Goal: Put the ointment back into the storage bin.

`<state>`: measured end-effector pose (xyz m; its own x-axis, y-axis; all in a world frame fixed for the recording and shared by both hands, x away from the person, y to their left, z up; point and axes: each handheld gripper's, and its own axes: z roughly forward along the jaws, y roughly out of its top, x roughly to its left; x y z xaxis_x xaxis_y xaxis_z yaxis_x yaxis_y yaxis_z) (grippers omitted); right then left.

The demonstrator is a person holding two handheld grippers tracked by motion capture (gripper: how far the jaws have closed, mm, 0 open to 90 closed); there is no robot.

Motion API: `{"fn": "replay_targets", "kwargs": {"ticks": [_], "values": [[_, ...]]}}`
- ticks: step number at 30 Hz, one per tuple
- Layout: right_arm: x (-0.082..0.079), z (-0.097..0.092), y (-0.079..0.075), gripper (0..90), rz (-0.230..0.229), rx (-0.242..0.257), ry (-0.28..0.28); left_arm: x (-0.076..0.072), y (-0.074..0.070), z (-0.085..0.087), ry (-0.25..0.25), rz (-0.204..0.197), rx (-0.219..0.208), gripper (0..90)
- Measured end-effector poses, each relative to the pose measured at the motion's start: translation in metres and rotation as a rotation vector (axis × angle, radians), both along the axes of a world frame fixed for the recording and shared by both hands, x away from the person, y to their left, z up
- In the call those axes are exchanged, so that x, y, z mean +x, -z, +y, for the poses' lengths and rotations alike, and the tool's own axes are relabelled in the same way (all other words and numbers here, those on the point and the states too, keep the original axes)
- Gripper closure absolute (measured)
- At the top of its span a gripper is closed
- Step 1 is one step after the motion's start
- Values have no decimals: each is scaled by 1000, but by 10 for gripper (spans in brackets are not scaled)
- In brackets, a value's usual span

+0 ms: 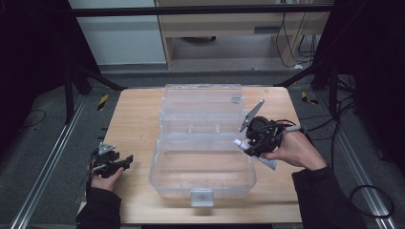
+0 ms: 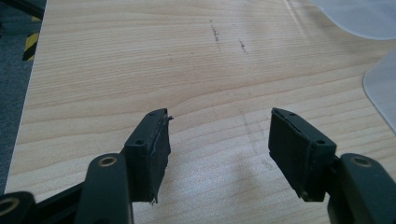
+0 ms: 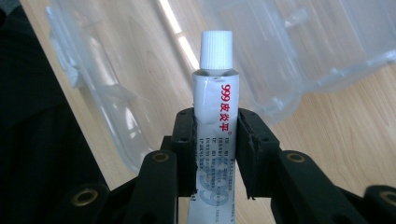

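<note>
A clear plastic box (image 1: 203, 162) lies open in the middle of the wooden table, its lid (image 1: 203, 102) folded back on the far side. My right gripper (image 1: 251, 144) hangs over the box's right rim, shut on a white ointment tube (image 3: 215, 112) with red lettering and a ribbed white cap; the tube (image 1: 260, 156) sticks out both sides of the jaws. The box's rim and inside (image 3: 140, 93) lie beyond the cap. My left gripper (image 1: 125, 161) rests low at the table's left, jaws apart with nothing between them (image 2: 219, 140), pointing toward the box.
Bare wooden tabletop (image 2: 140, 60) spreads in front of the left gripper, with the clear box's corner (image 2: 380, 88) at the far right of that view. Black frame bars and cables (image 1: 329, 124) surround the table. A small latch (image 1: 201, 196) sits on the box's near wall.
</note>
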<state>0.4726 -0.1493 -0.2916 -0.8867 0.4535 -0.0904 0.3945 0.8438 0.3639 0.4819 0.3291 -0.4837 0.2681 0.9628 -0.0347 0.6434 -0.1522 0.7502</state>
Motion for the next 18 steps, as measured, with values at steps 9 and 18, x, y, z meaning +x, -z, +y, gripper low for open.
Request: {"fn": "replay_targets", "kwargs": {"ticks": [9, 18], "values": [[0, 37, 5, 698, 20, -32, -120, 0, 0, 0, 2, -2, -1, 382], [0, 65, 18, 698, 37, -85, -199, 0, 0, 0, 2, -2, 0, 382]]}}
